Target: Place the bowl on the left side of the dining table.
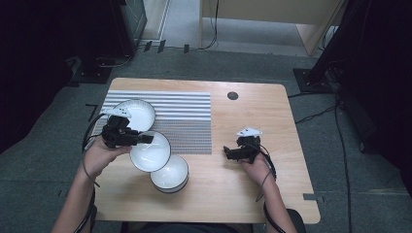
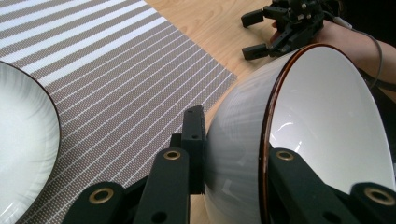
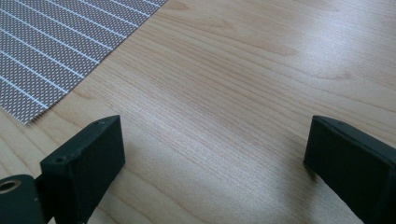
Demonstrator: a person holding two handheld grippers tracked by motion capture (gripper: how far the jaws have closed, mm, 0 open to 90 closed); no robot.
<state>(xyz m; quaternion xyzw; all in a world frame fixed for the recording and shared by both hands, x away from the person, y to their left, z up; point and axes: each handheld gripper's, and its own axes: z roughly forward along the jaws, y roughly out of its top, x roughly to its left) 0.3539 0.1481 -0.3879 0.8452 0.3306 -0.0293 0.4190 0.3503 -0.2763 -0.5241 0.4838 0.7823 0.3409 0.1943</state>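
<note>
My left gripper (image 1: 147,138) is shut on the rim of a white bowl with a dark edge (image 1: 151,153) and holds it tilted just above the table. In the left gripper view one jaw lies against the bowl's (image 2: 327,116) outside wall and the other inside it, gripper (image 2: 236,140). A second white bowl (image 1: 171,175) stands on the wood right below and partly under the held one. A third bowl (image 1: 139,113) rests on the striped placemat (image 1: 184,116). My right gripper (image 1: 227,153) is open, low over bare wood (image 3: 233,70), with nothing between its jaws (image 3: 215,149).
The placemat (image 2: 116,70) covers the table's back left part; its corner (image 3: 56,42) lies left of the right gripper. A round cable hole (image 1: 232,95) sits near the far edge. Dark equipment stands and cables surround the table on the floor.
</note>
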